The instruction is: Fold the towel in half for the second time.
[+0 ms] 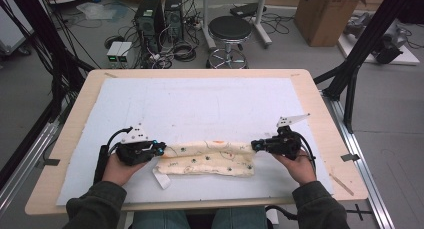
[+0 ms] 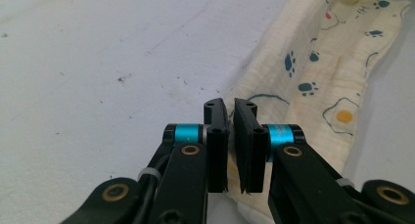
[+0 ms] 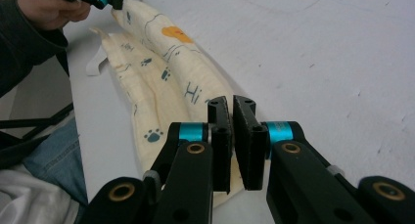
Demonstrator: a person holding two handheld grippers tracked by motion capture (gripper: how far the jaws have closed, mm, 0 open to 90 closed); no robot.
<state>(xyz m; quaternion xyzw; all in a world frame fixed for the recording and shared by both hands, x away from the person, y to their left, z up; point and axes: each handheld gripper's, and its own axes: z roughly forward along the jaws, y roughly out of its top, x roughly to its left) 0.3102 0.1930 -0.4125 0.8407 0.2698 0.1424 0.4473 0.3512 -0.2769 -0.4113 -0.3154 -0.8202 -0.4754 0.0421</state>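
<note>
Folding of a soft printed cloth [image 1: 210, 159], judged mid-way. Cloth lying on the white mat [image 1: 200, 104] of the worktop [image 1: 320, 104], stretched as a long doubled band between the two claws.

Left claw [image 1: 161, 148]: jaws pressed together on the cloth's upper corner at its own end, with fabric pinched between the pads in the left gripper view [image 2: 230, 136]. Remainder of the cloth [image 2: 318, 72] running ahead and to the right of this claw.

Right claw [image 1: 255, 145]: jaws likewise clamped on the opposite upper corner, fabric edge caught between the pads in the right gripper view [image 3: 230, 136]. Cloth [image 3: 161, 82] extending ahead and to the left of this claw, toward the other hand [image 3: 49, 11] at the far end.

Handling properties, as judged:
- Light, thin and limp; no stiffness, hence sagging and creasing wherever unsupported.
- Low risk of breakage; main risk a layer slipping out of a shallow pinch, or only one layer caught.
- Moderate friction against the mat; dragging likely to bunch the lower layer.

Recommended hold:
- At the corners of the upper edge, one per claw, as presently held.
- Both layers deep between the pads, not at the tips.
- Even tension between the claws, both raised together, to keep the fold line straight.
- White tag [image 1: 161, 179] near the left claw's end, below it: not a hold point.
</note>
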